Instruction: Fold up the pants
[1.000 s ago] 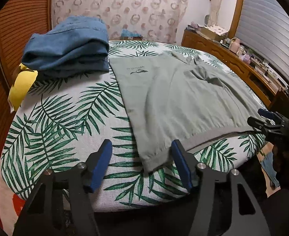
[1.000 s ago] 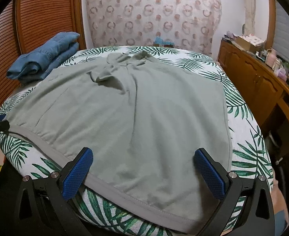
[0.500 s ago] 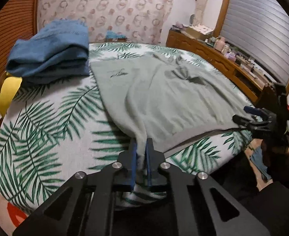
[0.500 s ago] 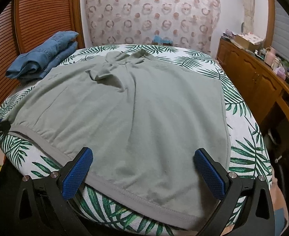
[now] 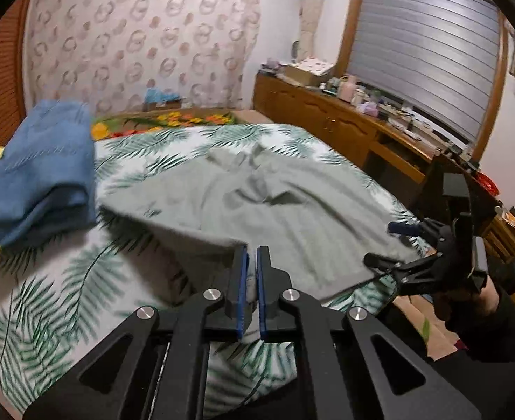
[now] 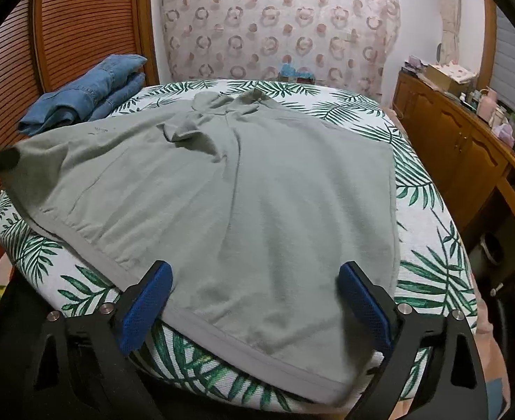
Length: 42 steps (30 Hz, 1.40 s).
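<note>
- Grey pants (image 6: 229,189) lie spread across the leaf-print bed (image 6: 429,252).
- Left gripper (image 5: 250,255) – clenched on the pants' lifted corner.
- Right gripper (image 6: 253,294) – closing, pads astride the waistband, not yet pressing.

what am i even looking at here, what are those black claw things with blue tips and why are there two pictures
These are two hand-held grabbers, each worked by a person; no robot arm. Each carries a camera looking along its fingers, so each picture is one grabber's view.

The left gripper is shut on a corner of the grey-green pants, lifting that corner off the bed. From its camera you see the right gripper held in a dark-gloved hand.

The right gripper's own view shows its jaws wide, just starting to close over the waistband edge, not pressing it yet. Folded blue jeans lie at the bed's far left.
</note>
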Each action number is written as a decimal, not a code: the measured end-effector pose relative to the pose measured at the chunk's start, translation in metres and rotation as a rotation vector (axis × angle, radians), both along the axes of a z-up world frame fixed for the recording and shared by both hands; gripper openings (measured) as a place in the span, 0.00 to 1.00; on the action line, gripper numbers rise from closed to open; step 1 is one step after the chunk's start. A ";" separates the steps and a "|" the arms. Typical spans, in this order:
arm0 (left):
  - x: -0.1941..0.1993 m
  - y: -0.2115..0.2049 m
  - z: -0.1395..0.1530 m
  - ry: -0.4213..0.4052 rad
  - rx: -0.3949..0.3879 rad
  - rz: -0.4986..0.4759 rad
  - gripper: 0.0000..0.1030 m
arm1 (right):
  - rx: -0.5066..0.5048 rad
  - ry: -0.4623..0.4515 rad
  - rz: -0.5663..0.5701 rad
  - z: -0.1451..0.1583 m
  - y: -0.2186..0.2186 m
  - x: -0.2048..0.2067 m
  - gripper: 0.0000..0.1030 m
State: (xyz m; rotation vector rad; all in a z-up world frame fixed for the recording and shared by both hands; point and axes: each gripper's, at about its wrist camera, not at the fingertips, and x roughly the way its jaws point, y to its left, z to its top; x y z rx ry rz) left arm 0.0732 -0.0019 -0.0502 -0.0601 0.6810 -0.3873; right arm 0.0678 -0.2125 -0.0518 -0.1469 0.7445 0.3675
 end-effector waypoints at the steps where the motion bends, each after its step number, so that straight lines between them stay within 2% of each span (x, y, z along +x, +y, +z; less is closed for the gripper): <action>1: 0.005 -0.005 0.002 0.001 0.001 -0.018 0.06 | -0.004 0.000 -0.006 0.001 -0.001 0.003 0.89; 10: 0.030 -0.050 0.033 -0.050 0.021 -0.130 0.06 | 0.016 -0.010 -0.043 0.007 -0.018 0.007 0.69; 21: 0.046 -0.098 0.052 -0.067 0.007 -0.224 0.06 | 0.031 -0.025 -0.075 0.010 -0.025 0.006 0.64; 28: 0.043 -0.107 0.049 -0.066 0.025 -0.212 0.07 | 0.046 -0.025 -0.085 0.005 -0.032 0.004 0.64; 30: 0.041 -0.103 0.049 -0.063 0.029 -0.196 0.18 | 0.050 -0.024 -0.088 0.004 -0.034 0.004 0.64; 32: 0.040 -0.101 0.050 -0.073 0.035 -0.186 0.44 | 0.055 -0.023 -0.090 0.002 -0.034 0.004 0.64; 35: 0.035 -0.094 0.050 -0.106 0.055 -0.150 0.71 | 0.062 -0.025 -0.085 0.003 -0.035 0.002 0.64; 39: 0.033 -0.080 0.042 -0.098 0.056 -0.113 0.74 | 0.068 -0.029 -0.078 0.005 -0.034 0.002 0.63; 42: 0.035 -0.070 0.031 -0.071 0.069 -0.082 0.74 | 0.091 -0.025 -0.060 0.005 -0.030 0.002 0.57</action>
